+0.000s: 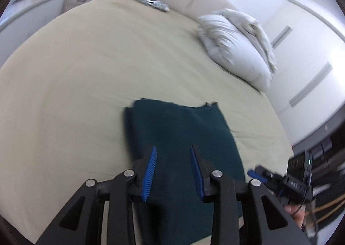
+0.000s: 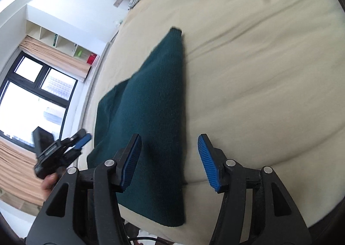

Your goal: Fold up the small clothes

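Item: dark green garment [image 1: 183, 148], folded, on bed [image 1: 75, 72]. Left gripper [image 1: 173, 172], right gripper [image 2: 170, 162]: fingers apart, empty. Risk: regrasp at 12 o'clock edge drags layers, undoing fold.

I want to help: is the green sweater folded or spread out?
Folded: the green sweater lies as a narrow doubled strip on the bed.

Left gripper [image 1: 173, 156] and right gripper [image 2: 169, 148] both angled downward, jaws apart, nothing between them.
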Tool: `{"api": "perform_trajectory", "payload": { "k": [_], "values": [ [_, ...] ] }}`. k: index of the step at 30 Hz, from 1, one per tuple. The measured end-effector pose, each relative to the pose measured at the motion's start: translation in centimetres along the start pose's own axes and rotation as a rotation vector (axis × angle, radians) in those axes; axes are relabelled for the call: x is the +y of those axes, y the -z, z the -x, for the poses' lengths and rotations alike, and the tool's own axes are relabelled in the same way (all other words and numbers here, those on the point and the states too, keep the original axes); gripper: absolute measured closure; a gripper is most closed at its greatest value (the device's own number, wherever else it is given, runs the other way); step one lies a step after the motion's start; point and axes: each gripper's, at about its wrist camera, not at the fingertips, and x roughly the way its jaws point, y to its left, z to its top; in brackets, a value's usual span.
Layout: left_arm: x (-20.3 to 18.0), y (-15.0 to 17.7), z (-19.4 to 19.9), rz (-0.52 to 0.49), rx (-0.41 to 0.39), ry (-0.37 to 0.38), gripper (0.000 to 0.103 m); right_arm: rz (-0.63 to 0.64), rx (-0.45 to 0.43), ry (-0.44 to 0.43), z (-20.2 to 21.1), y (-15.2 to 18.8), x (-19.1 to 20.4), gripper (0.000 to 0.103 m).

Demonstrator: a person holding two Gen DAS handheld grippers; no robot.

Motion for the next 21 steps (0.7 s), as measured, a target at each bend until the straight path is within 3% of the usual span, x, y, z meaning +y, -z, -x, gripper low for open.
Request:
{"api": "perform_trajectory", "payload": {
  "k": [2,4,6,9,13,17,21],
  "values": [
    [-1.8,0.6,-1.3,-0.066,0.027,0.018,0.069,0.022,-0.029,-0.039,0.3,-0.3,1.3,0.049],
    [-2.0,1.4,-3.3,-0.09,0.069,-0.019,0.069,0.055,-0.034,-0.071,0.2,-0.4,2.3,0.049],
    [-0.4,2.2,-5.3,-0.029,0.121,-0.024,0.069,0.09,-0.011,-0.1,-0.6,-0.3,3.1,0.049],
    [1.7,2.8,-6.1,0.023,0.135,-0.013,0.085,0.086,0.029,-0.089,-2.3,0.1,2.8,0.049],
    [3.0,3.0,-6.3,0.042,0.14,0.031,0.087,0.032,0.024,-0.123,-3.2,0.0,1.1,0.051],
    [4.2,3.8,-6.0,0.092,0.124,0.087,0.088,-0.002,0.045,-0.016,-2.5,0.3,-1.8,0.049],
    [4.6,3.9,-4.6,0.112,0.106,0.101,0.088,0.005,0.013,0.002,-1.1,0.8,-2.0,0.049]
  ]
}}
